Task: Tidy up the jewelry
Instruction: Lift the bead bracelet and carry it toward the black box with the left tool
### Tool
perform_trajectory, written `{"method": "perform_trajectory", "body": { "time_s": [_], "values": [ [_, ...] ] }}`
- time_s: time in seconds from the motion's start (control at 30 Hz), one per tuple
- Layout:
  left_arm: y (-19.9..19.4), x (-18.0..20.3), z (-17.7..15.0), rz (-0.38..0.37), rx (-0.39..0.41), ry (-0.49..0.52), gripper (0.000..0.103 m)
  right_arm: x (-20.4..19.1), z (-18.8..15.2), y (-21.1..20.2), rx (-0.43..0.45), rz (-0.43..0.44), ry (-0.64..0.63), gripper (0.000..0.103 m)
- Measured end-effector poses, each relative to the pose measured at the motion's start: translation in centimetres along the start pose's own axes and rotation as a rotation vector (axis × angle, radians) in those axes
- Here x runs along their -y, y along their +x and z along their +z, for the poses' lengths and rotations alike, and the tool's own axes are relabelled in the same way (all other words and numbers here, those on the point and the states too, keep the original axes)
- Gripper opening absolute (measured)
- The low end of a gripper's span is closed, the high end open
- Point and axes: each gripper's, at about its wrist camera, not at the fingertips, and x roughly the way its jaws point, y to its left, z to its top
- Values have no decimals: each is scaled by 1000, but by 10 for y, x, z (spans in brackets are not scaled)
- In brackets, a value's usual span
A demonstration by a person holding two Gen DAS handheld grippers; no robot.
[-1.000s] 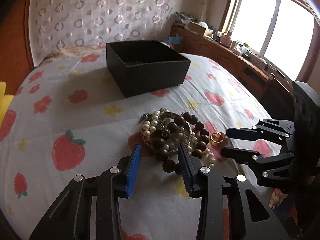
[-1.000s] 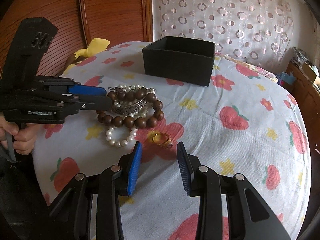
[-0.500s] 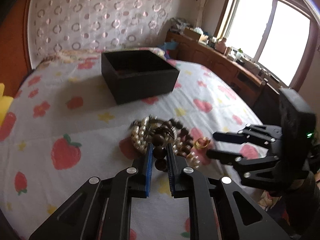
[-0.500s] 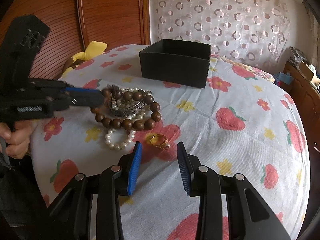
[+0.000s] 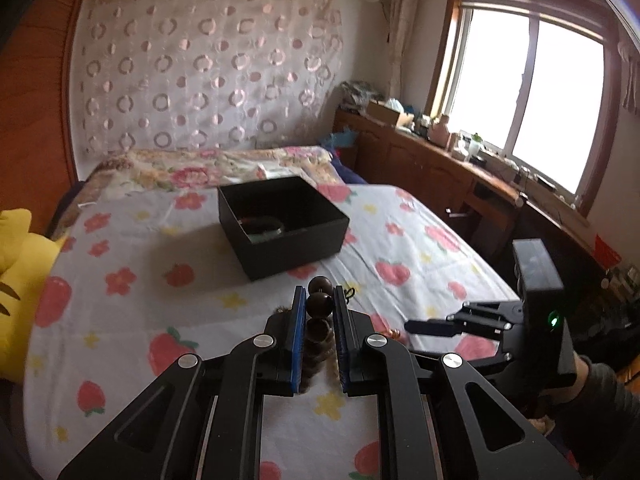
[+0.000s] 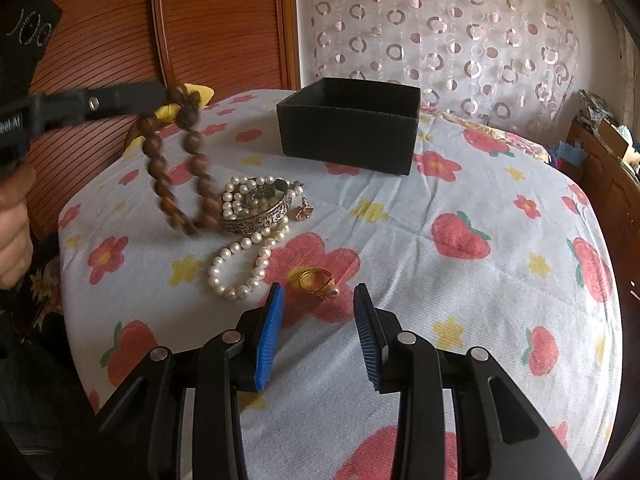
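My left gripper (image 5: pixel 319 304) is shut on a brown wooden bead bracelet (image 5: pixel 319 305) and holds it in the air; in the right wrist view the bracelet (image 6: pixel 180 168) hangs from it above the bed. A black open box (image 5: pixel 280 224) stands further back and holds a bangle (image 5: pixel 262 227). On the bed lie a pearl strand (image 6: pixel 244 256), a silver bangle (image 6: pixel 256 220) and a gold ring (image 6: pixel 318 280). My right gripper (image 6: pixel 318 320) is open and empty, just short of the gold ring.
The bed has a white sheet (image 6: pixel 460 280) with strawberries and flowers. A yellow plush toy (image 5: pixel 16 280) lies at its left edge. A wooden headboard (image 6: pixel 220 28) stands behind. A wooden sideboard (image 5: pixel 460 176) runs under the window.
My left gripper closed on the wooden bead bracelet and lifted it off the pile, toward the box. My right gripper stayed open near the gold ring.
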Motion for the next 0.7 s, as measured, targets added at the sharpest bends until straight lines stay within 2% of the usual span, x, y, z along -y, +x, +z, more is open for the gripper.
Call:
{"method": "perform_trajectory", "body": {
  "time_s": [0.27,0.7],
  "values": [
    [-25,-5,5,23,70,-9,12,2,1,1,-5,-7,6,39],
    [-30,-6,1,23,80,-12,12,1,18,10,-57,-43,-66,38]
  ]
}}
